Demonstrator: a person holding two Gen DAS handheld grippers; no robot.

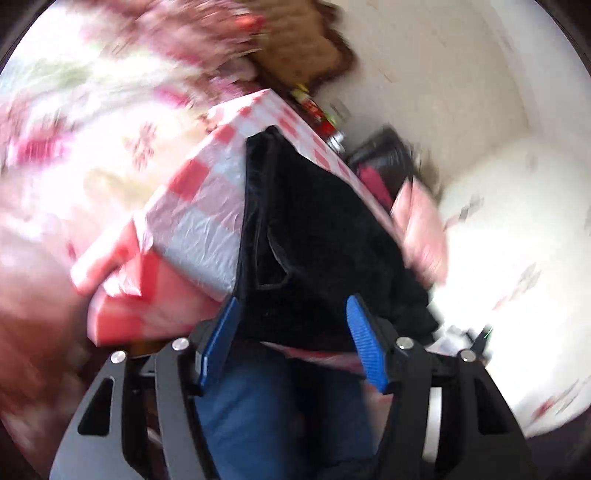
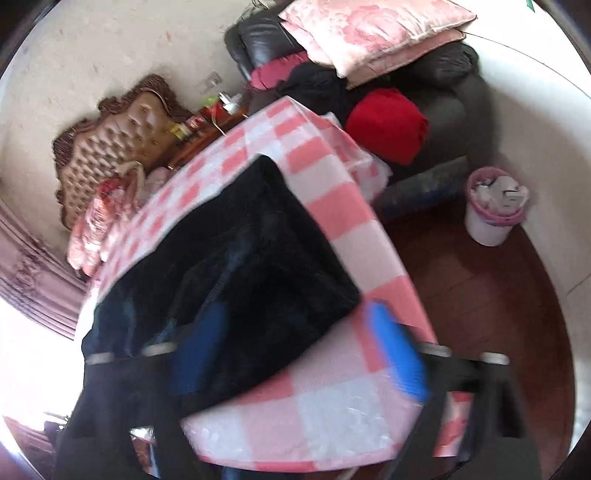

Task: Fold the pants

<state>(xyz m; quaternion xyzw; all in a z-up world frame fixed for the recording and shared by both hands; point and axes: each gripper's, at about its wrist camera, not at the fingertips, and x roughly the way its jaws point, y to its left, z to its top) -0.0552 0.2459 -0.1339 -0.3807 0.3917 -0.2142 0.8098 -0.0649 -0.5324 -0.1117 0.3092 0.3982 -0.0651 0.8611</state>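
Black pants [image 2: 236,266] lie in a folded heap on a worktop [image 2: 332,402] covered with a pink-and-white check cloth, seen here from both wrist cameras. In the right wrist view the garment's long axis runs from about 7 o'clock up to 1 o'clock, its far corner pointing toward a dark sofa [image 2: 454,107] stacked with pink cushions [image 2: 373,29]. The right gripper [image 2: 299,349] stands with its blue fingers [image 2: 399,350] spread wide, and the near edge of the cloth passes between them without being pinched. The picture is smeared, so contact at the left-hand finger cannot be told.

In the left wrist view the left gripper [image 1: 291,341] is parted to a moderate gap, its fingers [image 1: 365,341] flanking the near hem of the pants [image 1: 317,236], which stretch away toward 12 o'clock. No pad appears to press on the fabric. A person's blue-clad leg [image 1: 266,417] shows below.

Both grippers sit at the garment's near end. Any further fold would likely carry that end away along the long axis, and neither hand looks clearly nearer.
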